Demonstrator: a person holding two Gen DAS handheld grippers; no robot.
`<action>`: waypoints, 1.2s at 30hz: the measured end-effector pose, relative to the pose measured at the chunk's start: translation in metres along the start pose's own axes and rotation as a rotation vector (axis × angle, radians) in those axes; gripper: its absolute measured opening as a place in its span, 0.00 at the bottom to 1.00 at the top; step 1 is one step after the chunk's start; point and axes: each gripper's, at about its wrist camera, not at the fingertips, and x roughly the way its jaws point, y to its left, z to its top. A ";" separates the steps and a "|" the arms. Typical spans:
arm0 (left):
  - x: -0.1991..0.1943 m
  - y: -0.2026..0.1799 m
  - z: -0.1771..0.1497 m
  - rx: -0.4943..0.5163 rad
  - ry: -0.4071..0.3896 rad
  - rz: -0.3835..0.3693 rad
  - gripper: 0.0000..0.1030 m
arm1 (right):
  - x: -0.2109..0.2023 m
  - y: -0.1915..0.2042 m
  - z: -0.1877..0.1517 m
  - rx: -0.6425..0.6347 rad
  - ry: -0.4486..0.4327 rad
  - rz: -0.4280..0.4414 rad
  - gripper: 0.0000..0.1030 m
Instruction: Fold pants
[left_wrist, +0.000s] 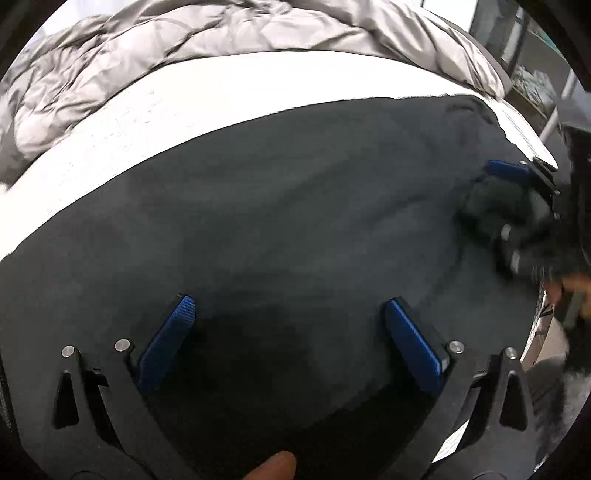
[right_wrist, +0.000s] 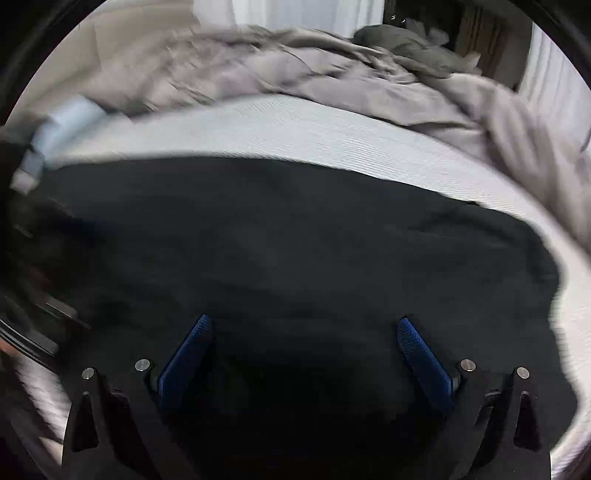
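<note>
Nearest the left wrist camera, the left gripper (left_wrist: 290, 306) hovers with its blue-padded fingers spread wide and nothing between them. Directly under and ahead of it lies the pair of dark charcoal, soft fabric pants (left_wrist: 277, 206), spread fairly flat on the white ribbed mattress (left_wrist: 155, 110) of a bed. Far to this gripper's right, at the edge of the pants, the right gripper appears as a blurred dark shape with one blue pad showing.

In the right wrist view, the right gripper (right_wrist: 304, 326) is also opened wide and holds nothing. The pants fill the space beneath and ahead of it, and their rounded edge ends to its right. The picture is smeared, so this gripper is probably moving.

Beyond the pants in both views runs a bare strip of mattress, then a crumpled grey-beige quilted duvet (left_wrist: 221, 33).

Risks, as judgement: closing on this flat cloth could pinch only the top layer, or catch the bed surface beneath too. Uneven grips on each side would likely skew the fold, and a fast-moving right gripper could drag the fabric into wrinkles.
</note>
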 end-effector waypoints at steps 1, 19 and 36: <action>-0.002 0.011 -0.003 -0.023 -0.002 0.023 0.99 | 0.003 -0.017 -0.004 0.027 0.003 -0.025 0.99; -0.013 -0.009 0.031 0.032 -0.071 0.043 0.99 | 0.013 -0.015 0.065 0.085 -0.045 0.087 0.99; -0.003 0.036 0.049 -0.153 -0.099 0.055 0.99 | 0.031 -0.092 0.085 0.188 -0.023 -0.178 0.99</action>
